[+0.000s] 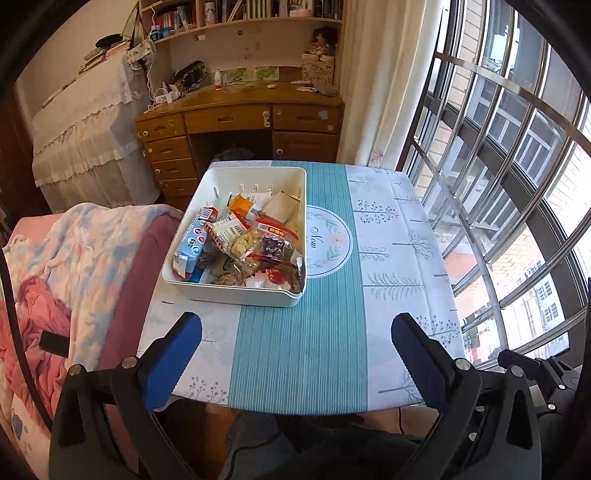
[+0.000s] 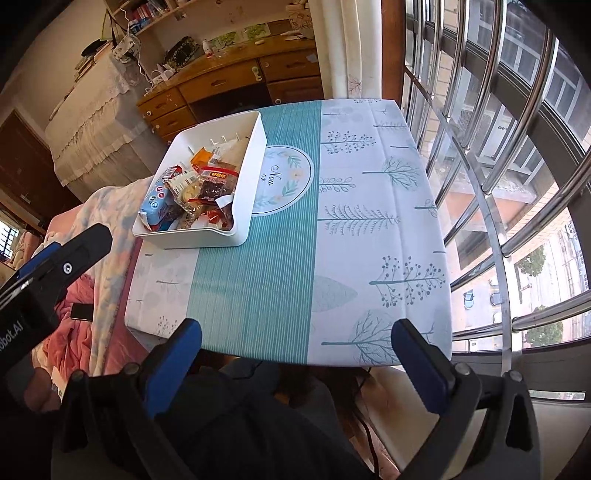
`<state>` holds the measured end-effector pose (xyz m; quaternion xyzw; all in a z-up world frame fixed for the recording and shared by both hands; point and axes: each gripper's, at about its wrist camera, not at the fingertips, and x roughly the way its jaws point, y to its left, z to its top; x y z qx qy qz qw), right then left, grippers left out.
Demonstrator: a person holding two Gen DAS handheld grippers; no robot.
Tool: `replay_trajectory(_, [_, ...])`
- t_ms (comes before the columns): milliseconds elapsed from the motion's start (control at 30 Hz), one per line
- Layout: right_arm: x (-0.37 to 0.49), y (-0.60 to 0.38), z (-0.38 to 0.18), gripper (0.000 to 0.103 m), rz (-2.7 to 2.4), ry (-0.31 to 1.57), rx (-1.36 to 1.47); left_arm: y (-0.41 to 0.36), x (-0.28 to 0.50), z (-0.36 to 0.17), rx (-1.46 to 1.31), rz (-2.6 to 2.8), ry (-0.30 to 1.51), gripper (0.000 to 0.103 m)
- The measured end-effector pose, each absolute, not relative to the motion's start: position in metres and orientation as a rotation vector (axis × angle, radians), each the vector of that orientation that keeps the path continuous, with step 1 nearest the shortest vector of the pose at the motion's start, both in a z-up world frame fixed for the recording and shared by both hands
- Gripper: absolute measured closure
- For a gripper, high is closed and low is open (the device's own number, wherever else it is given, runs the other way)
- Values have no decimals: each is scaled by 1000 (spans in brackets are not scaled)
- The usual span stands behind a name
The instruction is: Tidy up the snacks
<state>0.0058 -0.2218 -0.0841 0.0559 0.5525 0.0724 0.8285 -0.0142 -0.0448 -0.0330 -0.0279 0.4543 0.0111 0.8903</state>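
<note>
Bedding in pink and pale blue (image 1: 62, 266) fills the left edge of the left wrist view, bunched against the side of the small square table (image 1: 402, 280). Behind it stands something draped in a white lace cover (image 1: 85, 125), and next to that a wooden desk (image 1: 236, 118) with drawers, cluttered on top, under a bookshelf (image 1: 243, 14). A cream curtain (image 1: 384, 74) hangs beside the desk, and a barred window (image 1: 509, 155) curves along the whole right side, with buildings outside.

The table wears a tablecloth (image 1: 295, 350) with a teal striped band down the middle, a round floral emblem, and pale panels printed with trees. A white plastic bin (image 1: 236, 291) sits on the table's far left part, overlapping the teal band and just touching the emblem. Inside it lie the snacks (image 1: 240, 240) in a loose heap: a blue-and-white packet at the left, an orange pack and a brown paper pouch at the back, clear bags with red labels toward the right.

The left gripper (image 1: 295, 332) hovers over the near edge of the table, blue-padded fingers spread wide with nothing between them. The right gripper (image 2: 295, 332) hangs likewise at the near edge, further right, fingers wide apart and empty, well apart from the bin (image 2: 192, 236).
</note>
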Motion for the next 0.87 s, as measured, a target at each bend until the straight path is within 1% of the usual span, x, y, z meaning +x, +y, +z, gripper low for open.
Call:
replay_trajectory(367, [14,-221,-83,0,177,1150,132,-43,-7,-29,-51,40,917,1])
replay_trajectory(867, [19,-227,-82,0,169,1144,149,-47,2,-28,-33,21,927,1])
